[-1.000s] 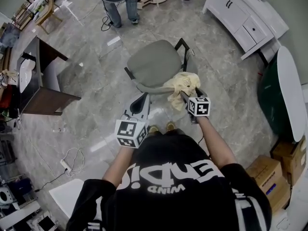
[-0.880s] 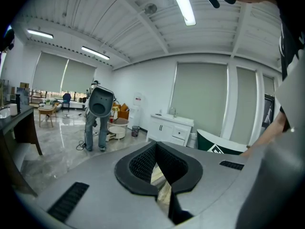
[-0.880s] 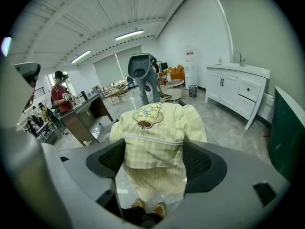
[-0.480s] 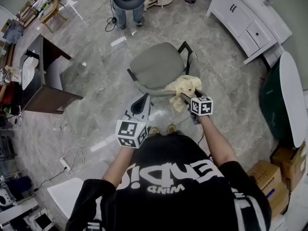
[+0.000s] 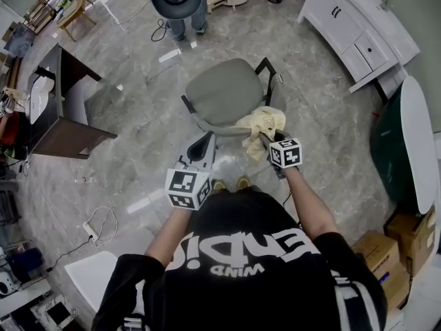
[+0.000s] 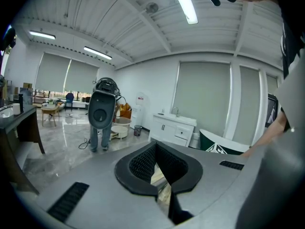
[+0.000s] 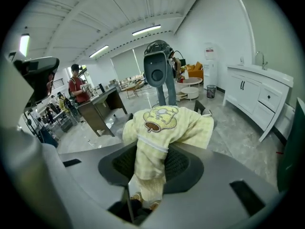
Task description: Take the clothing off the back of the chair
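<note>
Right claw [image 7: 148,173] is closing; a fold of the yellow garment [image 7: 164,123] is gathered between its pads, pinched there, and hangs through below them. The rest of the garment is draped over the right end of the chair back [image 5: 212,125], patch with a cartoon figure turned up, just near of the grey seat [image 5: 224,89]. Left claw [image 6: 161,178] is held just near of the left part of the chair back; contact can't be told. Its pads are a narrow slit apart, with nothing between them. The chair is stood on the marble floor [image 5: 138,95]. A person [image 5: 185,23] is seen standing far beyond it, and a white cabinet [image 5: 348,26] at far right.
</note>
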Demonstrator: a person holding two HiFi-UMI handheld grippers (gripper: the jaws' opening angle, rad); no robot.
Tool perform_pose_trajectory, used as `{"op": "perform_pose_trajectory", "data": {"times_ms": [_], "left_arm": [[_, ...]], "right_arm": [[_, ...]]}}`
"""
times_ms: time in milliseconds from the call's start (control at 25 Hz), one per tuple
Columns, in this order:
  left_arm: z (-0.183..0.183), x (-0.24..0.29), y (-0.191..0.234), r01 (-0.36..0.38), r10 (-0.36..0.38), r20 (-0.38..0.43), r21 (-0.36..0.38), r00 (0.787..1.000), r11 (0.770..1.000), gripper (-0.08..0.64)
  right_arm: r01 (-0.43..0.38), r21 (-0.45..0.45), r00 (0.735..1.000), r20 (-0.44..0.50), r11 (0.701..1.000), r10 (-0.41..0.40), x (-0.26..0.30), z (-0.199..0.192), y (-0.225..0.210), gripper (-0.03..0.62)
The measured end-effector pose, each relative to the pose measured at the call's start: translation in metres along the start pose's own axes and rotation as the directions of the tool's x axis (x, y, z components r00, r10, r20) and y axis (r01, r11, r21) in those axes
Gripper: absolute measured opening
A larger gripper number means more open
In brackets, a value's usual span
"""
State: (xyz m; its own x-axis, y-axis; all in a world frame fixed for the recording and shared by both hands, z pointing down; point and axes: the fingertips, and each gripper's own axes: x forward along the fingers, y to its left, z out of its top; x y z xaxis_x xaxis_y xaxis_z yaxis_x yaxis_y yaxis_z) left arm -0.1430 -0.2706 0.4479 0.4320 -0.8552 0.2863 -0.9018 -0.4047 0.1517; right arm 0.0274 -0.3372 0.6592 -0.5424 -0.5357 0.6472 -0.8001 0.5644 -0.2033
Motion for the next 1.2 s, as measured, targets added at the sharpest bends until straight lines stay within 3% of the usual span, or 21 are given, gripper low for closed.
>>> {"op": "perform_pose_trajectory", "data": {"times_ms": [320, 520, 680, 880, 1000, 1200], "left_arm": [[-0.002, 0.002, -0.003, 0.003, -0.003, -0.003, -0.005, 1.0, 1.0, 0.015], [-0.003, 0.002, -0.003, 0.003, -0.003, 0.003, -0.009, 1.0, 1.0, 0.015], [-0.003, 0.001, -0.003, 0.004, -0.004, 0.006, -0.011, 1.0, 1.0, 0.015], [-0.003, -0.001, -0.004, 0.011, -0.011, 0.008, -0.011, 1.0, 1.0, 0.015], [-0.002, -0.004, -0.003, 0.017, -0.017, 0.013, -0.014, 1.0, 1.0, 0.015], [0.0, -0.012, -0.002, 0.04, -0.039, 0.014, -0.012, 0.999, 0.999, 0.015]], "right_arm": [[0.024, -0.056, 1.0, -0.019, 0.998, -0.025, -0.009, 0.007, 0.002, 0.106], [0.042, -0.08, 0.998, 0.039, 0.996, -0.039, -0.028, 0.034, 0.003, 0.104], [0.044, -0.099, 0.989, 0.146, 0.994, -0.029, -0.055, 0.077, 0.009, 0.103], [0.06, -0.14, 0.956, 0.292, 0.988, -0.016, -0.108, 0.15, 0.025, 0.103], [0.081, -0.163, 0.922, 0.387, 0.983, -0.012, -0.146, 0.193, 0.038, 0.103], [0.1, -0.143, 0.873, 0.487, 0.985, -0.018, -0.184, 0.224, 0.054, 0.103]]}}
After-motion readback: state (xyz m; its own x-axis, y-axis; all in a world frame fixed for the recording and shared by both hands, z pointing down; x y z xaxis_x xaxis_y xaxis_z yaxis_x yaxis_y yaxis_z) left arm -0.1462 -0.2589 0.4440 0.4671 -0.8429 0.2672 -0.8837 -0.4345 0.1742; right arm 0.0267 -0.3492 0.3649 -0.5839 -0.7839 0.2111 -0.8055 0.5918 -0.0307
